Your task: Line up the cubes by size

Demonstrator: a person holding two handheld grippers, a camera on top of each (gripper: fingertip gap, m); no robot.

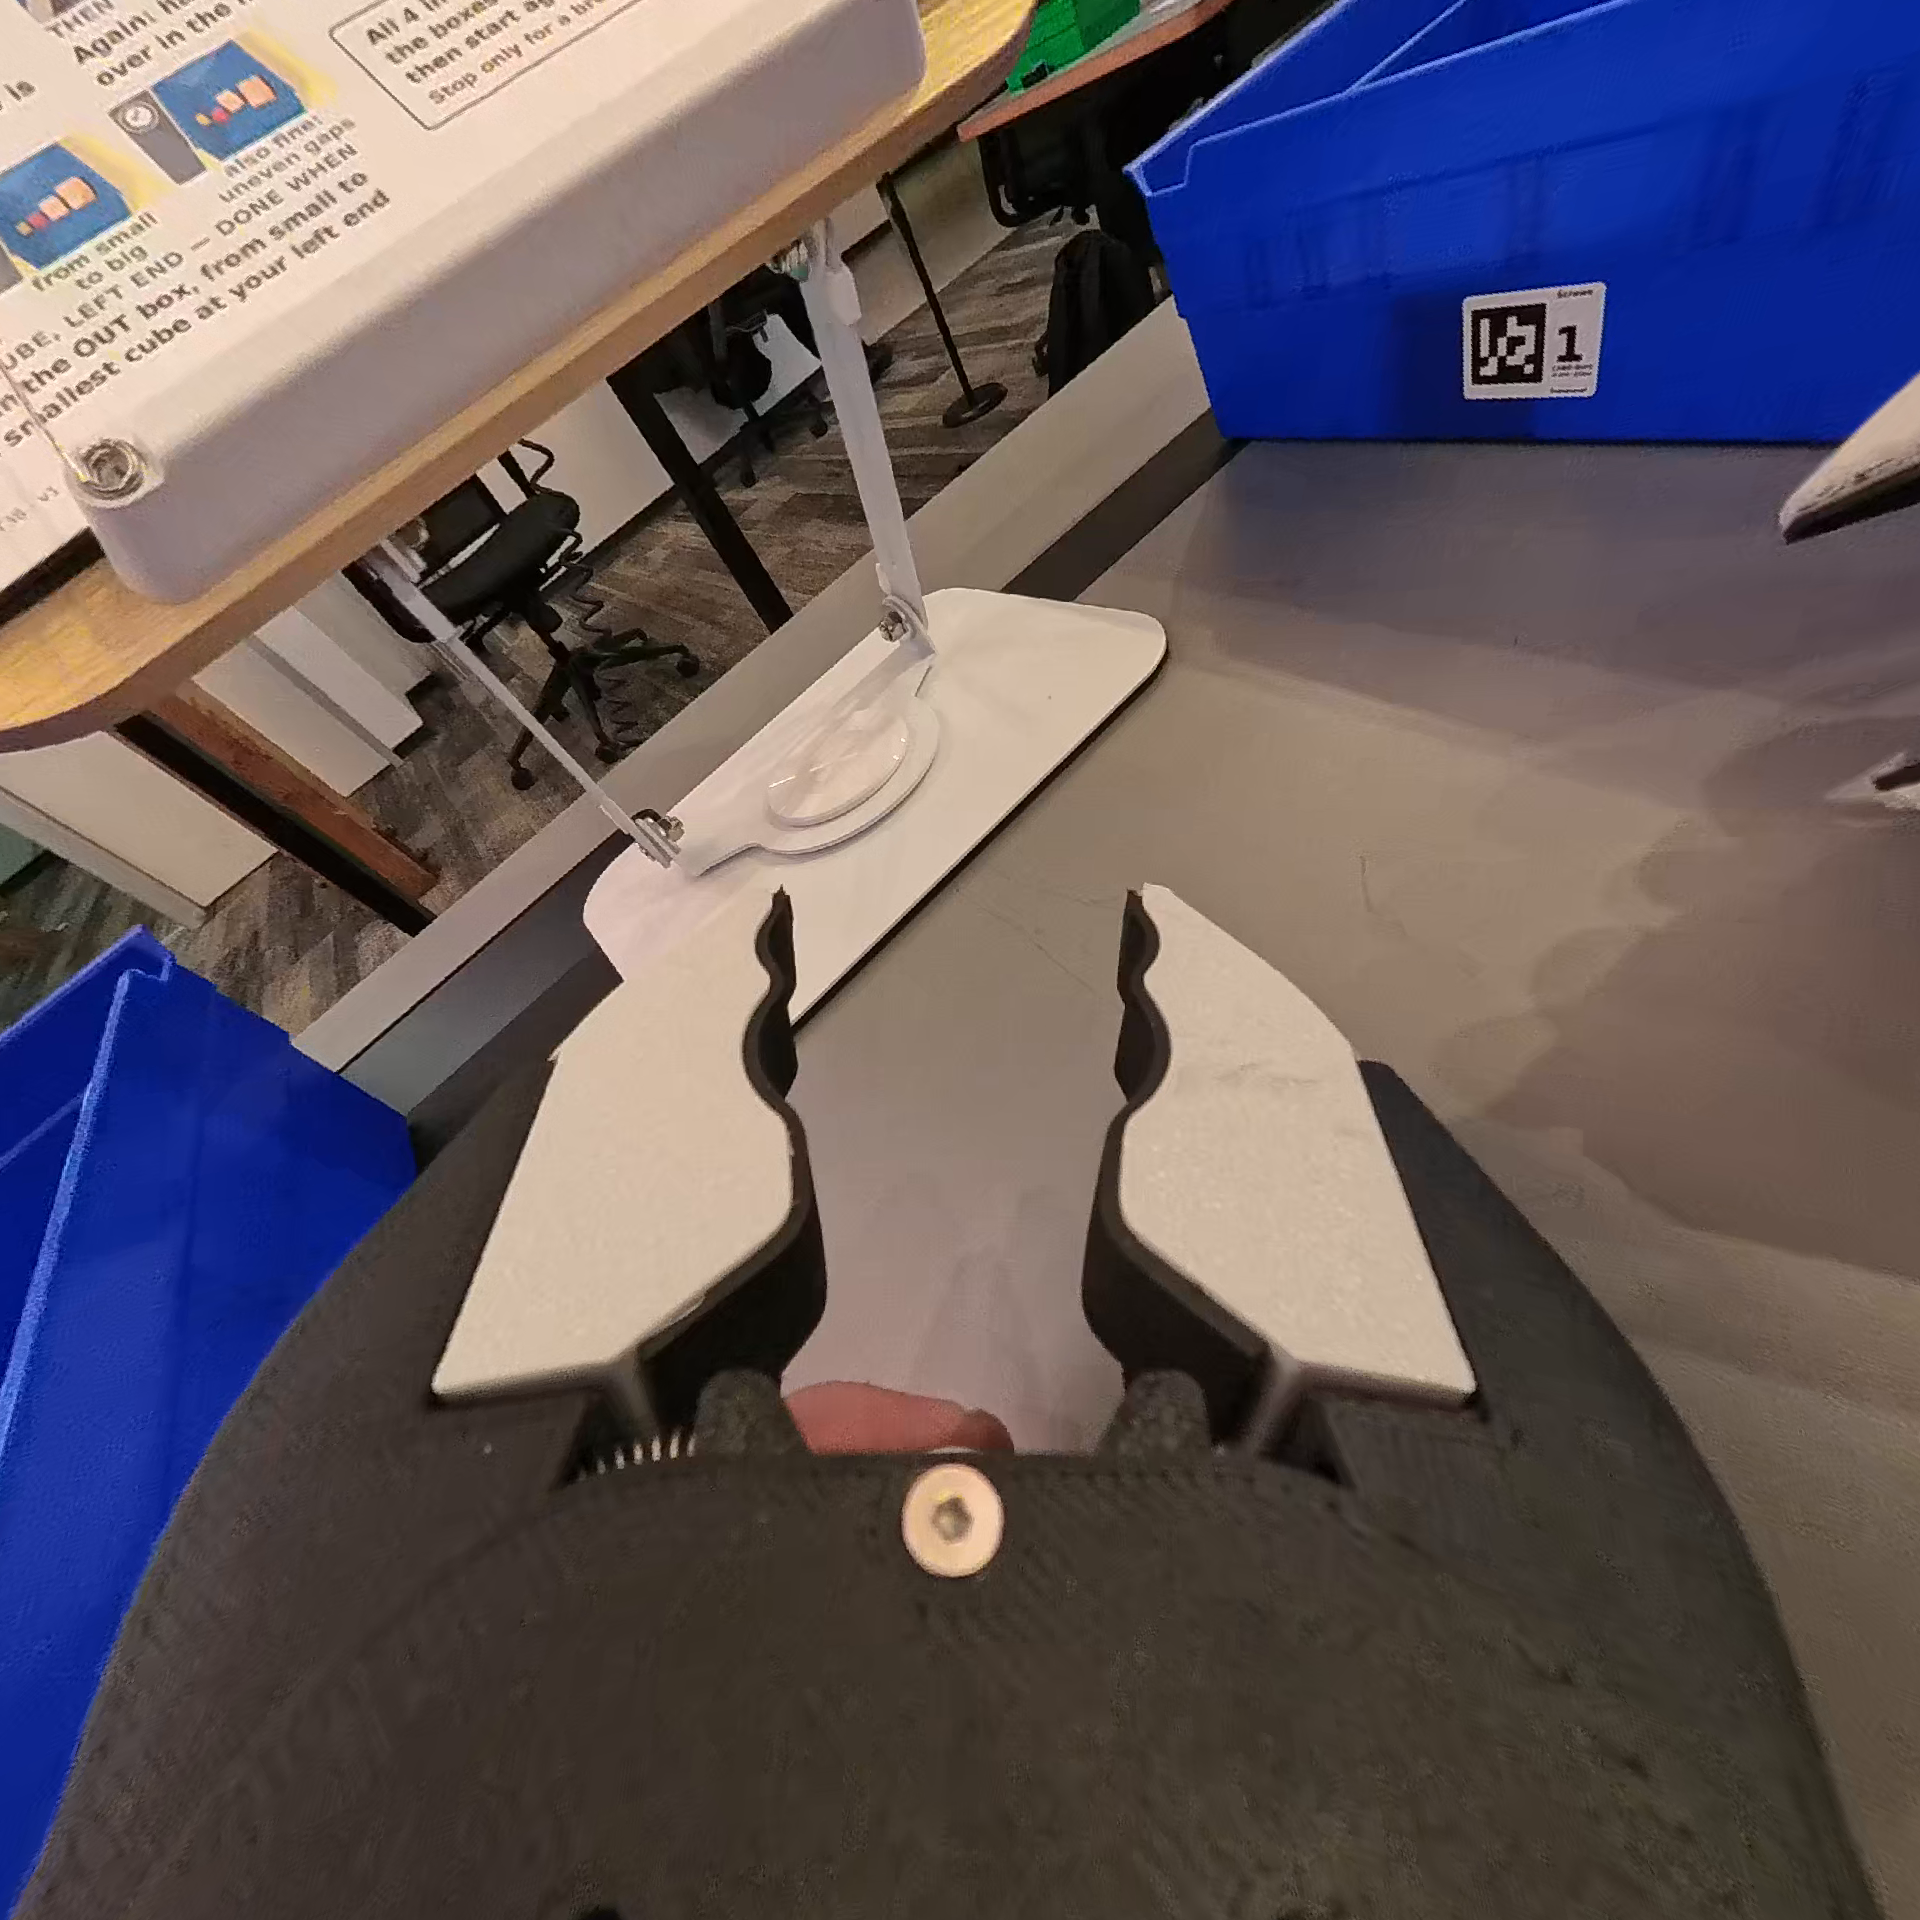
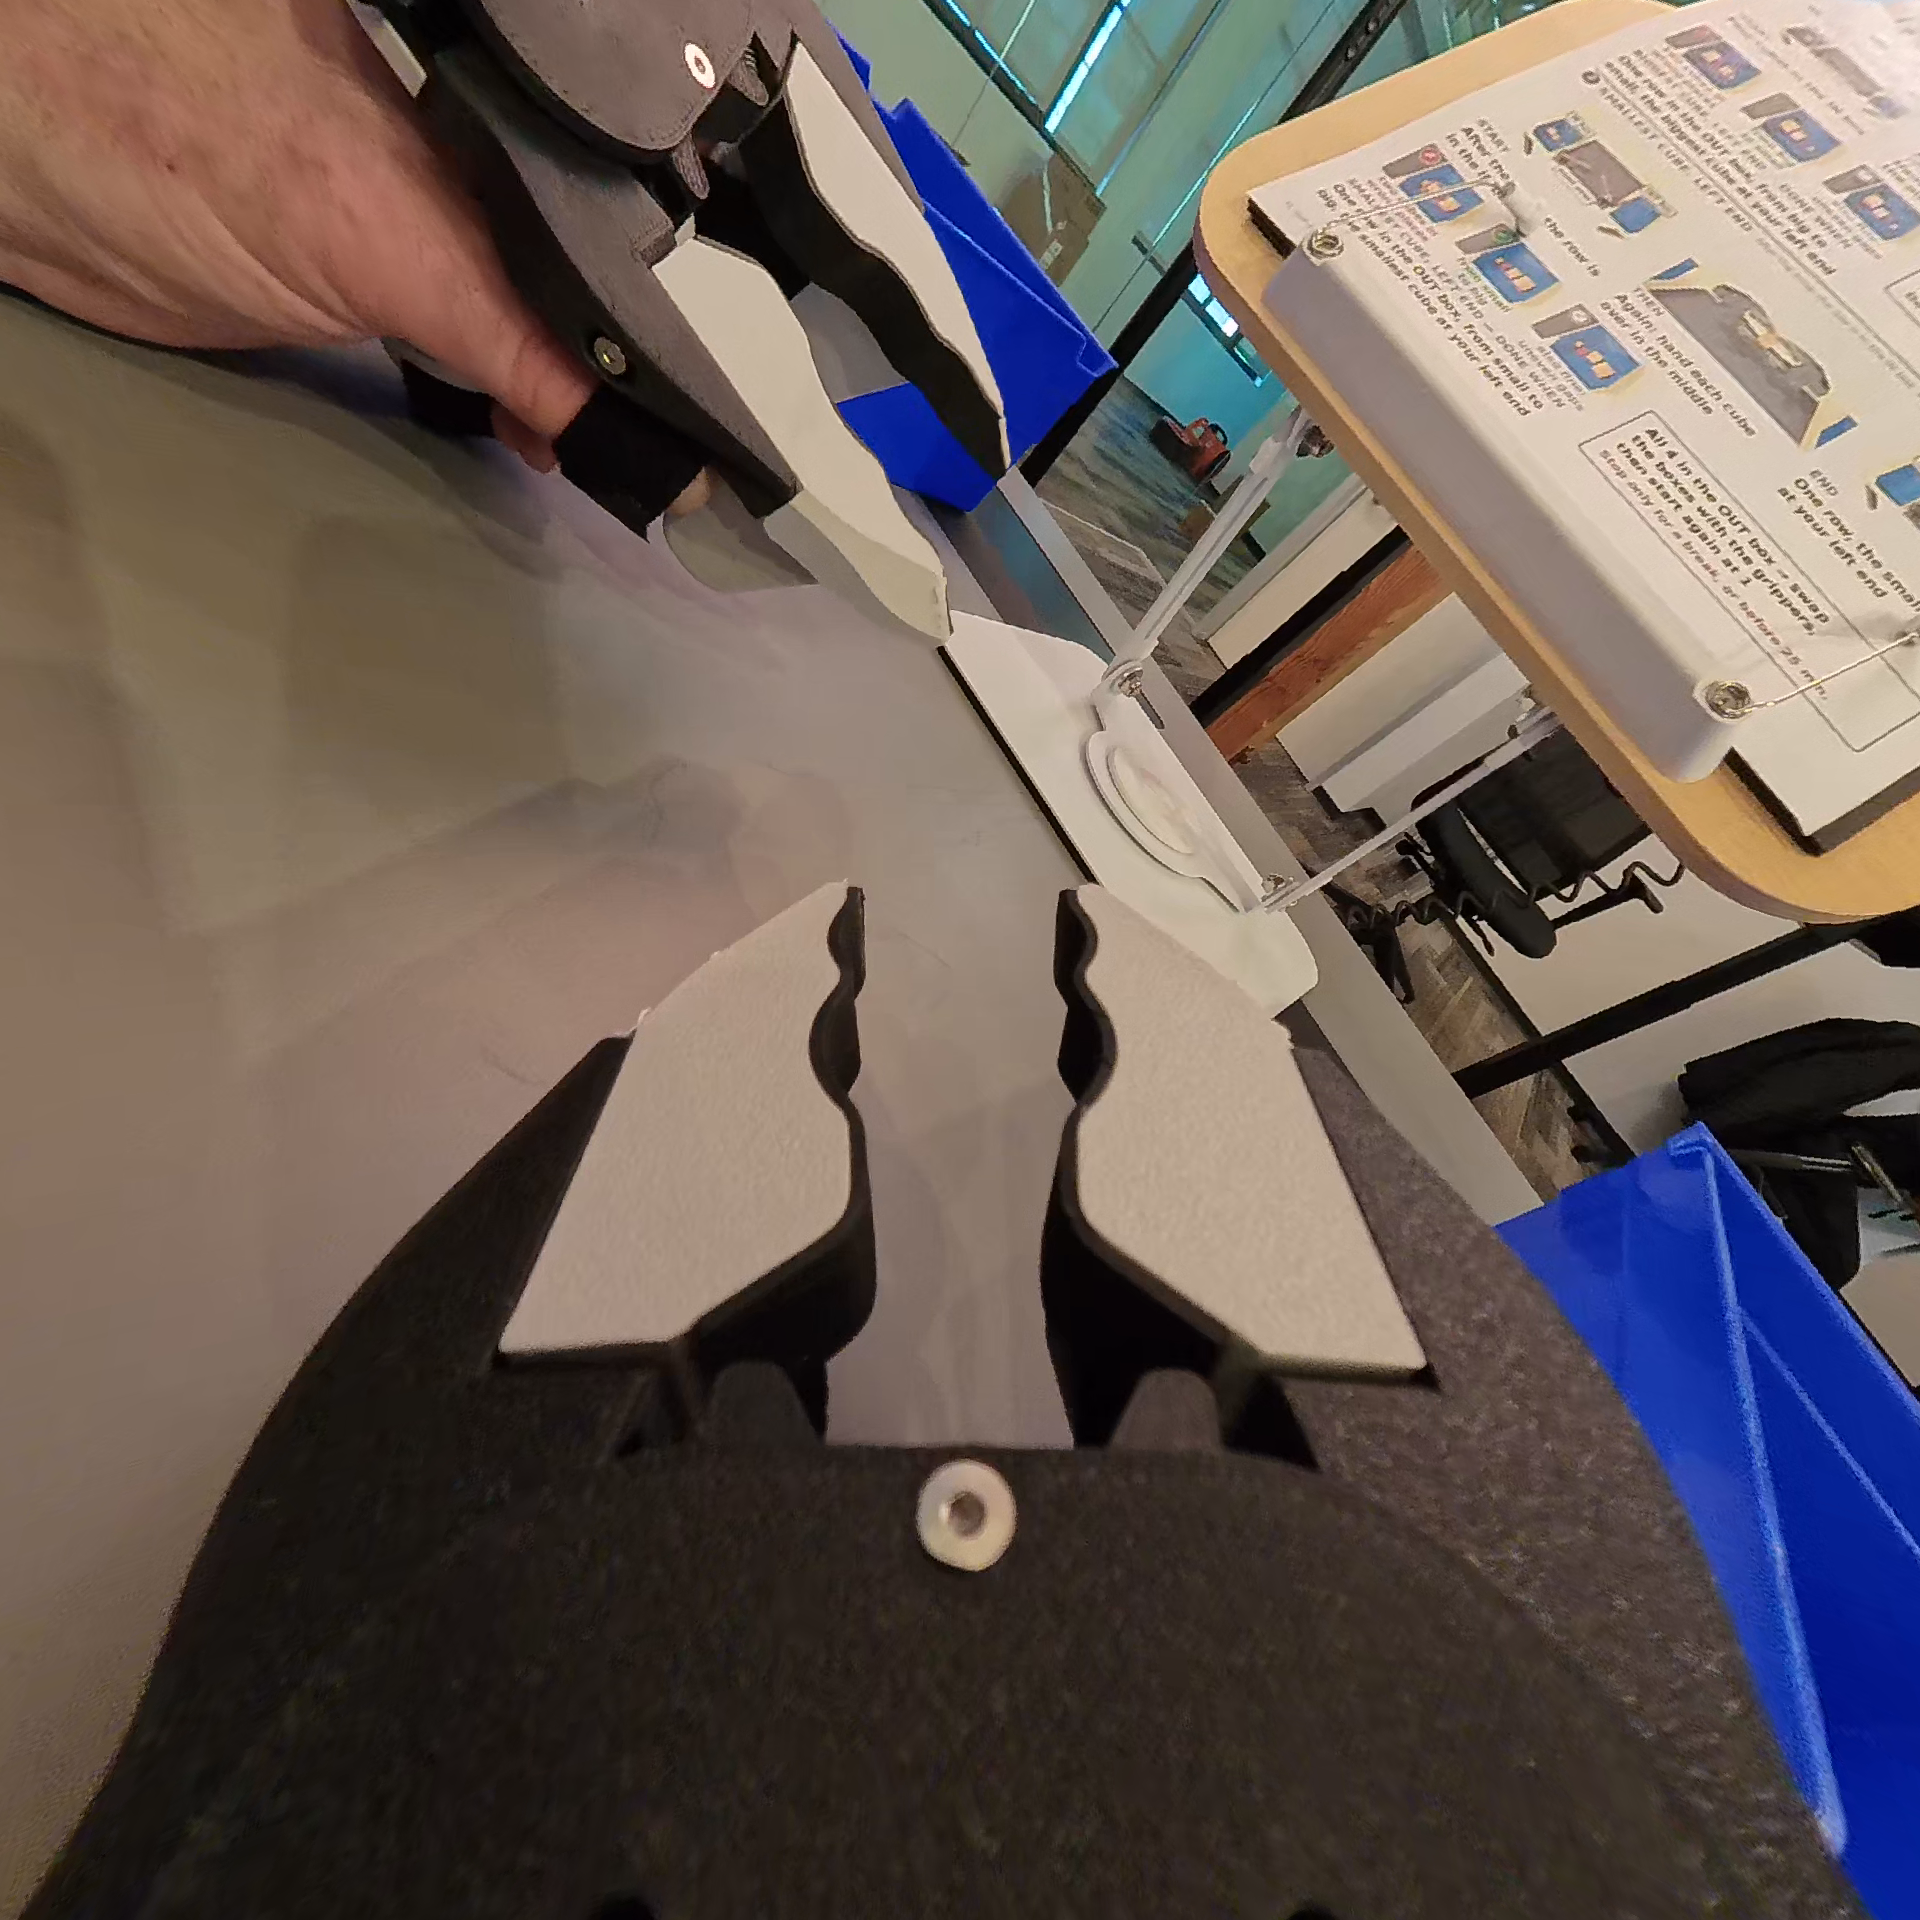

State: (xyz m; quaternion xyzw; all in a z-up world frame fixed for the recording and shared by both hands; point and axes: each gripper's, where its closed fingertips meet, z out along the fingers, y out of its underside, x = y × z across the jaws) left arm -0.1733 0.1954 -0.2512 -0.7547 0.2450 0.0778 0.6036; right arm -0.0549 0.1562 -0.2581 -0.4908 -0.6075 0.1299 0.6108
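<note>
No cube shows in either view. My left gripper [image 1: 961, 904] is open and empty, above the grey table [image 1: 1351, 831], its fingertips near the white base plate [image 1: 997, 696] of a stand. It also shows in the right wrist view [image 2: 966, 540], held by a hand [image 2: 208, 187], with nothing between its fingers. My right gripper [image 2: 961, 904] is open and empty above the same table [image 2: 364, 779], beside the white base plate [image 2: 1049, 686].
A blue bin [image 1: 1558, 208] with a tag stands at the far right, another blue bin [image 1: 135, 1247] at the near left. In the right wrist view a blue bin [image 2: 1714, 1403] is at the right. A white instruction board [image 2: 1662, 364] hangs on the stand.
</note>
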